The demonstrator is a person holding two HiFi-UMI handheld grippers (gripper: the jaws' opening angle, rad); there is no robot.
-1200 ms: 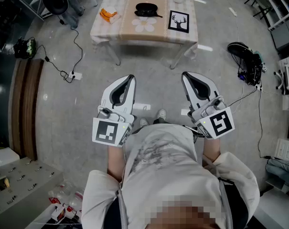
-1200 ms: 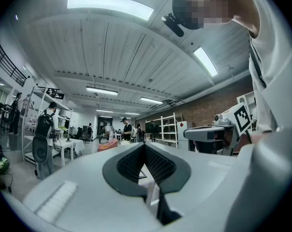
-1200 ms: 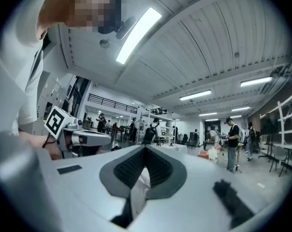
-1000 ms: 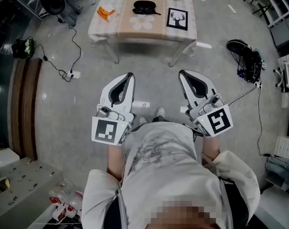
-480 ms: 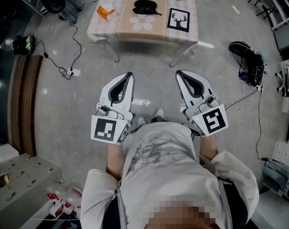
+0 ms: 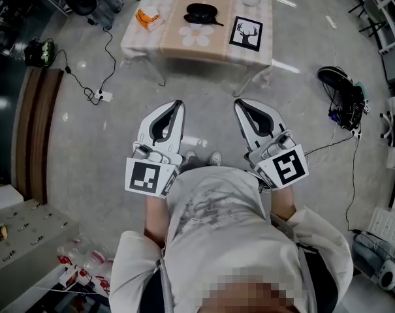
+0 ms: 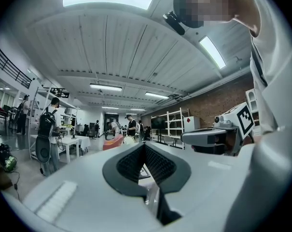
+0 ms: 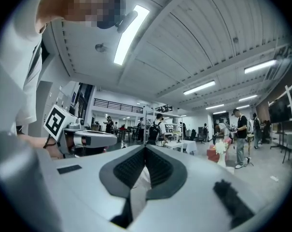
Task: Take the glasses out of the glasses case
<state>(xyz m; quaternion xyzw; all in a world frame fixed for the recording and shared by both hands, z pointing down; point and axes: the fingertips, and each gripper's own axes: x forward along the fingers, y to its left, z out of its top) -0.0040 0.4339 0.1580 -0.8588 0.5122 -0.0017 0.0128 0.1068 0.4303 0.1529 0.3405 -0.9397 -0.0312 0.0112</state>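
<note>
Well ahead of both claws, past a stretch of grey speckled floor [image 6: 204, 90], the glasses case [image 6: 200, 12] lies on a small table [image 6: 135, 41]. It is a glossy black oval shell resting at the far edge of a flower-shaped mat [image 6: 196, 35] on checked cloth. Just right of the mat lies a square black-and-white deer picture [image 6: 247, 32]. Left of the mat is an orange object [image 6: 147, 19] too small to identify.

The person holds both tools low and close to the torso, forearms tucked in. They point forward toward the table and lean slightly toward each other. The left claw [image 6: 176, 106] and right claw [image 6: 239, 104] are smooth white plastic, each carrying a marker cube [image 6: 150, 178] at the rear.

In its own view, the left claw's ribbed black pads [image 7: 158, 164] meet at the tips, leaving only an oval hollow behind them, and nothing is gripped. The right claw's pads [image 8: 129, 167] likewise meet at the tips and are empty. Neither claw touches the case.
</note>
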